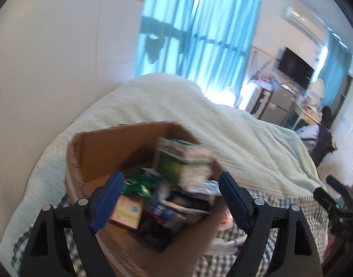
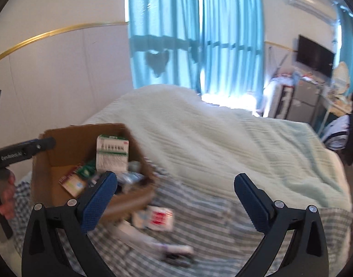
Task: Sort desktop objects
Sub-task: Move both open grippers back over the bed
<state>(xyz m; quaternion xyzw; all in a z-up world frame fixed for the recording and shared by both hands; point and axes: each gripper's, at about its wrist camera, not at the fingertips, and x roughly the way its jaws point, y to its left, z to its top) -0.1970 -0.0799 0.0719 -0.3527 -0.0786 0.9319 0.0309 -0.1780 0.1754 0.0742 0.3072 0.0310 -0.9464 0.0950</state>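
Item: cardboard box (image 1: 121, 143), open-topped, sitting on a checked sheet (image 2: 211, 221) on the bed, at about 9 o'clock from the pale quilt (image 2: 199, 133) bunched behind it; we are using it as the collecting bin, which is why the small goods are gathering inside it. Contents: a green-and-white carton (image 1: 183, 159) standing upright at 12 o'clock in the box, leaning toward the far wall; a green packet (image 1: 139, 182) beside it; a flat box with a red edge (image 2: 72, 182) lying at 7 o'clock; several dark and bluish packs, too blurred for us to name. Tools: we are holding the left gripper (image 1: 170, 198) over the box mouth with its jaws spread apart and nothing between them, so we judge that it is free of any load. We are holding the right gripper (image 2: 176, 198) off to 3 o'clock of the box, above the sheet, jaws likewise wide and empty, seemingly readying for the next pick. Outstanding: a white packet with red print (image 2: 159, 217) is lying on the sheet just outside the box at 5 o'clock, with a pale, blurred, long item (image 2: 174, 249) nearer us; we are counting these as unsorted. A hand (image 2: 7, 198) is gripping the left tool's handle at 9 o'clock in the right view.
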